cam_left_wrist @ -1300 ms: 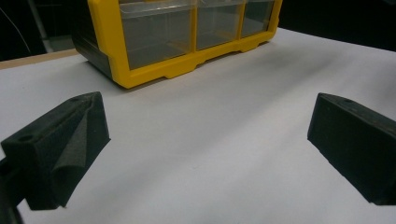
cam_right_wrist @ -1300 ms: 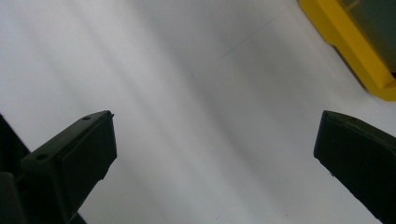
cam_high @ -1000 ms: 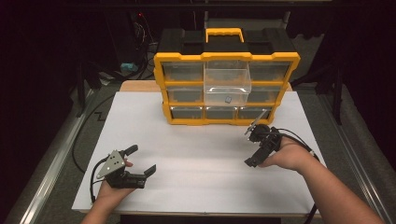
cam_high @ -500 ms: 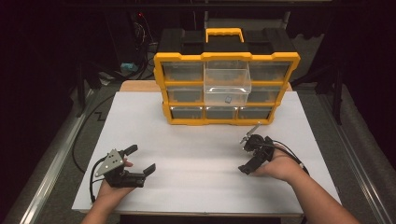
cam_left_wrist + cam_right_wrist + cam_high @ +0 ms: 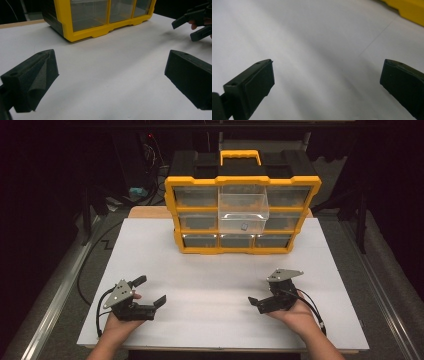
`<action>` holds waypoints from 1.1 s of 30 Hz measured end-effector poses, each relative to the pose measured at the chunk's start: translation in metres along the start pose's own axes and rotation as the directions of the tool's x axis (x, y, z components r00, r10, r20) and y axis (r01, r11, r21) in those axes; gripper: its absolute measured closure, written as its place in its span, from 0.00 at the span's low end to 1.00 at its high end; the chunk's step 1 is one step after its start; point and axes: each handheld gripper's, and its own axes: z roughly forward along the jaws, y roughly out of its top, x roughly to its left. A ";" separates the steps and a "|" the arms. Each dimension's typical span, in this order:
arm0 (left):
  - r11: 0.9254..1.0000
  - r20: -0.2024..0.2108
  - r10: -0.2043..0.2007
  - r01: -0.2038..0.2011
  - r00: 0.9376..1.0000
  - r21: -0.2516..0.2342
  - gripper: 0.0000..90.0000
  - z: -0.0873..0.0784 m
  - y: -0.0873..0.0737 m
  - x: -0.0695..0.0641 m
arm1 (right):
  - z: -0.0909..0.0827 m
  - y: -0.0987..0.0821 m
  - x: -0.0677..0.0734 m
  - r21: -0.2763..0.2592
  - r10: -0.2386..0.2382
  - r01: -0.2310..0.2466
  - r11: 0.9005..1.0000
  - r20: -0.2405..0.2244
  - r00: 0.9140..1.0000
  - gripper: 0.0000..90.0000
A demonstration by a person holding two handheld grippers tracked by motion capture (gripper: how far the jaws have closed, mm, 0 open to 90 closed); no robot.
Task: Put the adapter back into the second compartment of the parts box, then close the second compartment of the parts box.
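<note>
High view, step: both hands rest low on the white table sheet (image 5: 210, 270), well short of the yellow-and-black plastic drawer cabinet (image 5: 242, 215).
Left gripper (image 5: 150, 292): jaws wide, empty.
Right gripper (image 5: 265, 295): jaws wide, empty.
Containers: clear middle drawer (image 5: 243, 209) pulled out, one small dark piece (image 5: 244, 226) inside; the other drawers are shut.
Next, likely: reach forward to that drawer, squarely.

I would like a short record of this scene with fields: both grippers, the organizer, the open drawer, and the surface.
left gripper: open, holds nothing, low over the sheet
right gripper: open, holds nothing, low over the sheet
organizer: yellow and black, upright at the far side
open drawer: clear, middle column, pulled out
small item: lies in the open drawer
white sheet: covers the table
</note>
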 end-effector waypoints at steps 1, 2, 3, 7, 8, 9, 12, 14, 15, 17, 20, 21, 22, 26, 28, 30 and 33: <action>1.000 -0.002 -0.001 0.001 1.000 0.001 0.00 0.000 0.000 0.000 | -0.001 -0.002 0.001 -0.036 0.007 -0.007 0.999 -0.010 1.000 0.00; 1.000 -0.003 0.006 -0.006 1.000 0.005 0.00 0.000 0.000 0.000 | -0.003 -0.004 0.002 -0.069 0.008 -0.009 0.998 -0.018 1.000 0.00; 1.000 0.000 0.012 -0.012 1.000 0.014 0.00 0.000 0.000 0.000 | -0.004 -0.005 0.003 -0.095 0.015 -0.016 0.995 -0.015 1.000 0.00; 1.000 -0.005 0.001 -0.001 1.000 0.001 0.00 0.001 0.000 0.001 | -0.010 -0.011 0.008 -0.217 0.064 -0.065 0.974 -0.012 0.998 0.00; 1.000 -0.006 0.003 -0.003 1.000 0.003 0.00 0.001 0.000 0.002 | -0.013 -0.013 0.008 -0.251 0.075 -0.073 0.965 -0.001 0.997 0.00; 1.000 -0.006 0.005 -0.005 1.000 0.003 0.00 0.001 0.000 0.002 | -0.016 -0.016 0.008 -0.278 0.088 -0.084 0.957 0.004 0.996 0.00; 1.000 -0.002 0.012 -0.012 1.000 0.001 0.00 0.002 0.000 0.002 | -0.029 -0.021 0.008 -0.344 0.094 -0.079 0.935 0.027 0.995 0.00; 1.000 0.000 0.015 -0.015 1.000 -0.002 0.00 0.002 0.000 0.002 | -0.038 -0.026 0.007 -0.379 0.107 -0.079 0.922 0.053 0.993 0.00; 1.000 0.001 0.015 -0.015 1.000 -0.003 0.00 0.002 0.000 0.001 | -0.039 -0.030 0.007 -0.397 0.115 -0.083 0.914 0.059 0.992 0.00; 1.000 -0.008 0.020 -0.020 1.000 -0.005 0.00 0.003 0.000 -0.001 | -0.039 -0.033 0.005 -0.401 0.125 -0.090 0.912 0.061 0.990 0.00; 1.000 -0.023 0.030 -0.029 0.999 0.008 0.00 0.002 -0.001 -0.003 | -0.037 -0.034 0.002 -0.393 0.133 -0.100 0.914 0.056 0.990 0.00; 1.000 -0.027 0.025 -0.025 0.999 0.006 0.00 0.001 -0.001 -0.003 | -0.037 -0.034 0.001 -0.393 0.136 -0.107 0.913 0.045 0.990 0.00; 1.000 -0.028 0.019 -0.019 0.999 0.002 0.00 0.001 -0.001 -0.003 | -0.036 -0.035 0.000 -0.388 0.134 -0.105 0.916 0.048 0.990 0.00; 1.000 -0.026 0.012 -0.012 1.000 -0.007 0.00 0.001 -0.001 -0.002 | -0.035 -0.035 -0.002 -0.372 0.112 -0.083 0.924 0.056 0.992 0.00; 1.000 -0.038 0.008 -0.009 0.999 -0.007 0.00 0.001 -0.001 0.000 | -0.035 -0.035 -0.002 -0.368 0.109 -0.081 0.926 0.055 0.993 0.00; 1.000 -0.046 -0.006 0.006 0.999 -0.009 0.00 0.000 -0.002 0.002 | -0.036 -0.036 -0.002 -0.370 0.115 -0.084 0.925 0.063 0.991 0.00; 1.000 -0.050 -0.016 0.016 0.999 -0.010 0.00 0.000 -0.003 0.005 | -0.037 -0.036 -0.002 -0.375 0.129 -0.094 0.922 0.069 0.989 0.00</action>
